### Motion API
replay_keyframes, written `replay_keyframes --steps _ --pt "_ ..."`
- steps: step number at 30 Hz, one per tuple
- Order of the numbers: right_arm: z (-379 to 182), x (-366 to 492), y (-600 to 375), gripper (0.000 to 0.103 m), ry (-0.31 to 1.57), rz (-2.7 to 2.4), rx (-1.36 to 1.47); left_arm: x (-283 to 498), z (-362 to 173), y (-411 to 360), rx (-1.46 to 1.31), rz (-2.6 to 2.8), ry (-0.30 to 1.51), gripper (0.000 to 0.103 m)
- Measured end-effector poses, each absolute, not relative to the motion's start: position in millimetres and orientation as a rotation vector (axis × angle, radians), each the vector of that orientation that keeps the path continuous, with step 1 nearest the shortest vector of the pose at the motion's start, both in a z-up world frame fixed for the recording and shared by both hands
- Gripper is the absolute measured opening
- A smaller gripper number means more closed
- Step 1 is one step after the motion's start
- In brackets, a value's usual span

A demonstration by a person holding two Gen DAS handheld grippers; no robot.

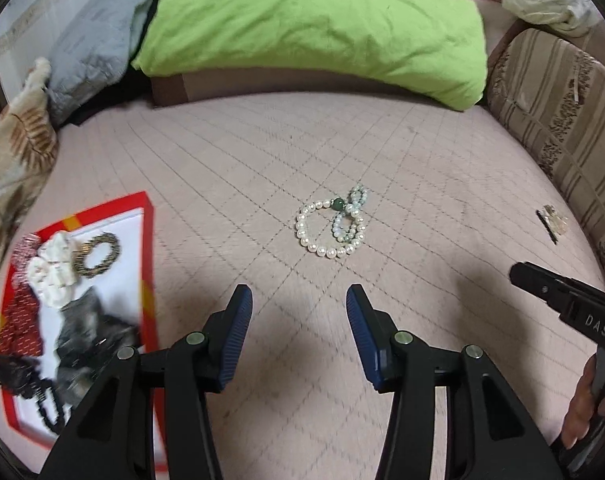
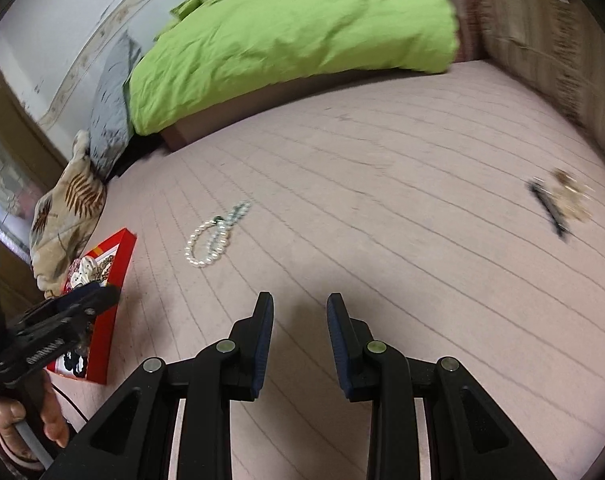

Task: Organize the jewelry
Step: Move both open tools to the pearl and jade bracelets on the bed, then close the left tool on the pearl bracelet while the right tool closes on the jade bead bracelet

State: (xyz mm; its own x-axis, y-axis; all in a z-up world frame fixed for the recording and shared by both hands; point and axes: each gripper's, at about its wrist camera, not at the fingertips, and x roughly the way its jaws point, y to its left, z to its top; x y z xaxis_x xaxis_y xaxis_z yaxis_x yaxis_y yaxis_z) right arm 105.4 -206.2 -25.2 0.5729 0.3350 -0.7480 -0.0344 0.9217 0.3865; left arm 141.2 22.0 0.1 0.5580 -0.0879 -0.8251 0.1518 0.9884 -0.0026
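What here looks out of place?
Two bead bracelets lie overlapped on the pink quilt, and a hair clip sits off alone, while other jewelry is piled in the red box.

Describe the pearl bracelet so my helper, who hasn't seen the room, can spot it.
On the pink quilted mattress, below the green pillow, two bead loops lie overlapped near the middle. The pearl bracelet is the larger white ring with one dark green bead; the pale blue-green loop crosses it.
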Motion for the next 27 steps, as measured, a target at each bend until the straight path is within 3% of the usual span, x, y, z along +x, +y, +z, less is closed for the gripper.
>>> replay_keyframes --steps 12,27 --pt "-54 213 -139 0.03 1.034 0.305 0.3 197 -28 32 -0.024 -0.12 0.998 0.047" --pt "-69 240 -116 0.028 1.108 0.202 0.05 219 -52 33 -0.102 -0.139 1.055 0.047"
